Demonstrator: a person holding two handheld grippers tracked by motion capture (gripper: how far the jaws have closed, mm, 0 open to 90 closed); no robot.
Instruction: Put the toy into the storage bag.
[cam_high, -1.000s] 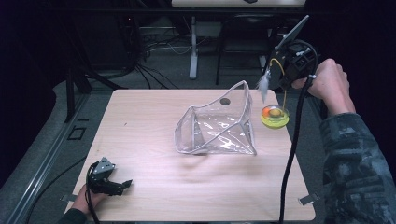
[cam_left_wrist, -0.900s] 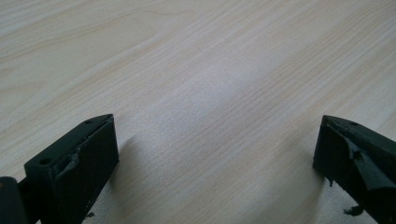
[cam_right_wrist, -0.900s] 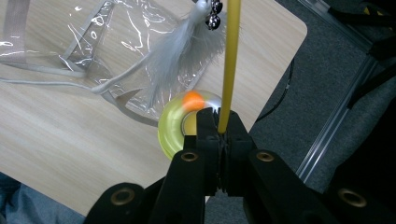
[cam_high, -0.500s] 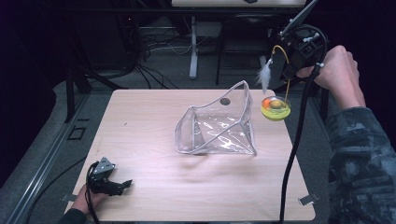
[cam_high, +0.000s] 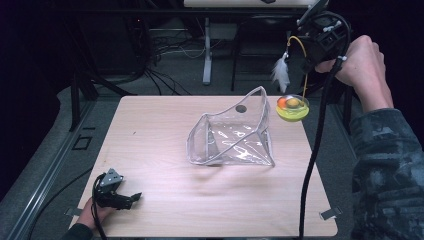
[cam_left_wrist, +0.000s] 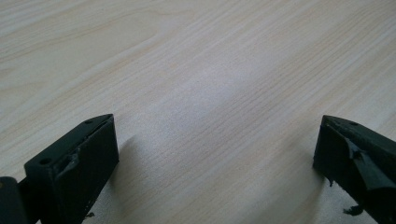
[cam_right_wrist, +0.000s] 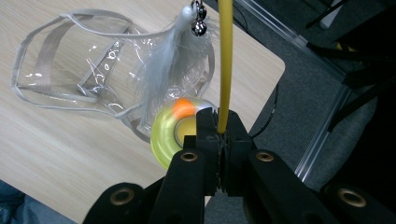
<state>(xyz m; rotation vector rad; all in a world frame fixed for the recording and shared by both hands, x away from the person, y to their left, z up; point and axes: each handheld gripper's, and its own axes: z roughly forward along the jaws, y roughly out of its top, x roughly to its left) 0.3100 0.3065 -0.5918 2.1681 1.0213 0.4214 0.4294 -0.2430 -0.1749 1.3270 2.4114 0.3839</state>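
Since the earlier frame my right gripper (cam_high: 306, 59) has gone higher and a little farther back at the far right, and the cat toy (cam_high: 292, 106) it carries has come up off the table (cam_high: 165, 130); the round yellow-green base now hangs in the air just past the table's far right corner. The left gripper (cam_high: 131, 198) has not shifted from the near left corner.

In the right gripper view I see my jaws pressed together on the toy's yellow wand (cam_right_wrist: 225, 60), which runs straight up between them. A white feather (cam_right_wrist: 163, 65) with small metal bells (cam_right_wrist: 199, 23) at its top dangles beside the wand, and the base below shows an orange ball (cam_right_wrist: 184, 107) in its ring. In the high view the feather (cam_high: 281, 72) hangs off the curved wand just left of the gripper, above the base.

The clear plastic pouch (cam_high: 232, 132) stands open in the middle of the table, grey edging all round and a dark round spot on its far flap. It sits just left of the hanging toy and I cannot tell whether they touch.

The left gripper lies low on the wood with my hand (cam_high: 92, 214) behind it, jaws spread wide with bare tabletop between them.

I can read no brand, label or writing on anything here
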